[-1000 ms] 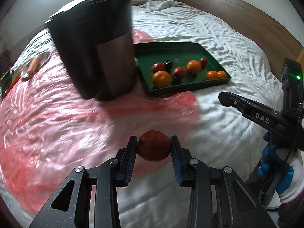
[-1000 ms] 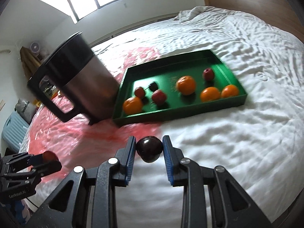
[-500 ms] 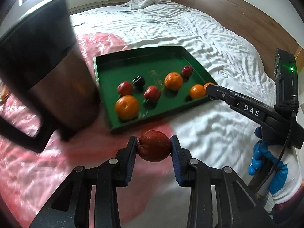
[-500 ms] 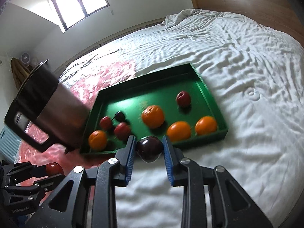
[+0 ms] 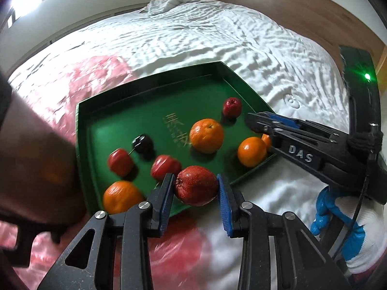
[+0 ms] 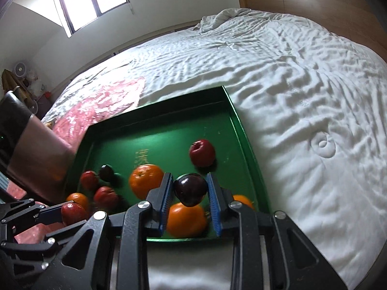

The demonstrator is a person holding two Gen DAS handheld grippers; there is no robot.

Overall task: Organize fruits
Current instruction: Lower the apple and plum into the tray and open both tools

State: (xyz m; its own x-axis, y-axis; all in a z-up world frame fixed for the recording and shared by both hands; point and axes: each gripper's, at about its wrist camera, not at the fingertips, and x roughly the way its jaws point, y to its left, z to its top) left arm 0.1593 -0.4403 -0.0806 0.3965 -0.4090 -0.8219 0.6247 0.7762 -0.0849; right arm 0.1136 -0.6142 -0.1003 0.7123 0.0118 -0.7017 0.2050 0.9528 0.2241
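A green tray [image 5: 154, 101] lies on the white bed and holds several oranges, red fruits and a dark plum [image 5: 142, 143]. My left gripper [image 5: 196, 188] is shut on a rough red fruit [image 5: 196, 185], held over the tray's near edge. My right gripper [image 6: 190, 190] is shut on a dark plum [image 6: 190, 188], held above the tray's [image 6: 169, 125] near right part, over an orange [image 6: 186, 220]. The right gripper also shows in the left wrist view [image 5: 261, 123], and the left gripper in the right wrist view [image 6: 70, 211].
A dark metal kettle [image 5: 36, 169] stands close at the tray's left, also in the right wrist view [image 6: 31, 149]. A pink plastic sheet [image 5: 92, 77] covers the bed's left. A wooden headboard [image 6: 314, 2] runs at the far right.
Both grippers have moved forward toward the tray with their fruits; they now hang over its near edge. The kettle has slid to the left of view.
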